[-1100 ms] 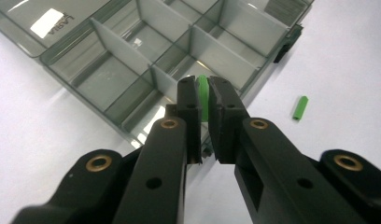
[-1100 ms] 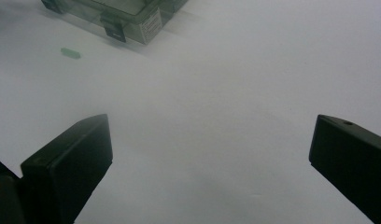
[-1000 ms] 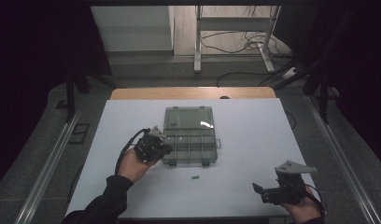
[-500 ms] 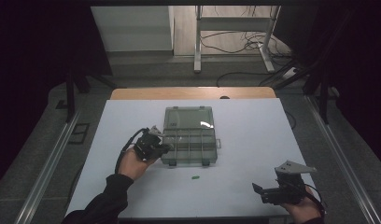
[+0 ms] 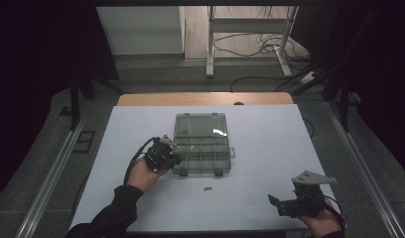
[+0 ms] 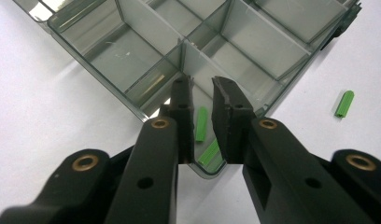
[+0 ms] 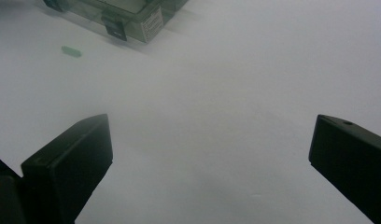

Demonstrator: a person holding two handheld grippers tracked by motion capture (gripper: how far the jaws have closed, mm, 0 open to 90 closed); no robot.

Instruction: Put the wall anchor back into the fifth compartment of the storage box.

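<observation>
White covers the table (image 5: 270, 148), and dark floor with loose cables lies behind its far edge. A clear plastic organiser box (image 5: 200, 148) stands open near the middle of the table, the lid folded back toward the far edge. The left gripper (image 6: 200, 100) hangs over the box's near left corner compartment. Its jaws have just been opening a little; they stand narrowly apart with nothing pressed between them. Under them, two green wall plugs (image 6: 201, 123) lie in that corner compartment. A third green plug (image 5: 207, 188) lies on the table just in front of the box's near edge. The right gripper (image 5: 282, 204) waits near the near right corner of the table, jaws wide apart and empty.

I judge the plugs to be light, stiff plastic with a ribbed body, so they should not slip much. Best to take the loose one across its middle, with the jaws on its long sides.
</observation>
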